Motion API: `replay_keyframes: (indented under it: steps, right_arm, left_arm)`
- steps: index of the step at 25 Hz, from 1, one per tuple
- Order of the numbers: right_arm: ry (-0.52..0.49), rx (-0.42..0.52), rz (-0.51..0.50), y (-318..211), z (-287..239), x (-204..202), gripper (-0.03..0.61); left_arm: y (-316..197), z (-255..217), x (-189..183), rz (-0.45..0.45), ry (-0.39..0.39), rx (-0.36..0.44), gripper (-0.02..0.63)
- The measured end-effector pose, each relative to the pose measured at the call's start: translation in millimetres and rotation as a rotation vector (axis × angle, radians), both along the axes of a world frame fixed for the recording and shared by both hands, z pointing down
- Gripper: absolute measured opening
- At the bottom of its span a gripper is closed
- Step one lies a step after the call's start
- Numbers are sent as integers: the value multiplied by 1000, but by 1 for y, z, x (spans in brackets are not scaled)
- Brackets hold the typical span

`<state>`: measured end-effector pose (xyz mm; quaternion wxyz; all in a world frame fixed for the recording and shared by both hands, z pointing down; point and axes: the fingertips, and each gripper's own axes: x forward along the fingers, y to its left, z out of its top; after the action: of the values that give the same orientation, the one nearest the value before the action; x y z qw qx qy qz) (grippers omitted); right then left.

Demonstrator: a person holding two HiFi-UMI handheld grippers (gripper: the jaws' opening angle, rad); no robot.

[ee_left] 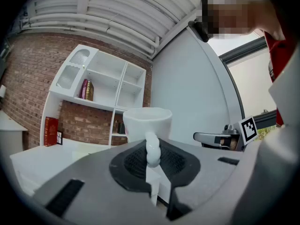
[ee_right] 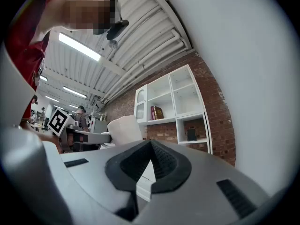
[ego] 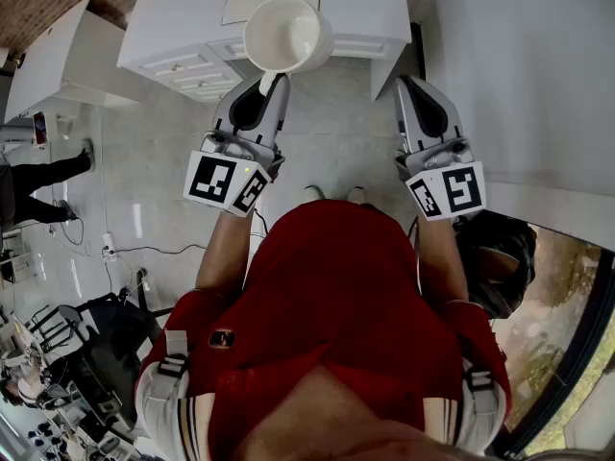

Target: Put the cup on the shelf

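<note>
White cup handle pinched in left claw; right claw closed, empty.

Both arms reach forward, level; left hand-held gripper pinches the cup, right hand-held gripper closed, empty.

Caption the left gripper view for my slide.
Left gripper grips the upright white cup by its handle, in front of the white shelf on a brick wall.

White drawer cabinet on grey tiled floor, black cable at left. Brick wall behind, red box against it. Two books upright.
</note>
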<state>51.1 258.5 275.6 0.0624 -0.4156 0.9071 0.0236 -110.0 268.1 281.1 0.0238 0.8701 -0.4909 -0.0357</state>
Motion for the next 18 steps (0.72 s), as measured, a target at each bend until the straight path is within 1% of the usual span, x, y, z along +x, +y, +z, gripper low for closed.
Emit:
replay_keyframes:
  steps: [8, 18]
  right_arm:
    - [-31, 8, 20, -4, -4, -11, -5]
    - [-12, 6, 17, -3, 1, -52, -3]
  left_arm:
    - [-5, -1, -13, 11, 5, 3, 47]
    - [-5, 6, -43, 47, 3, 7, 47]
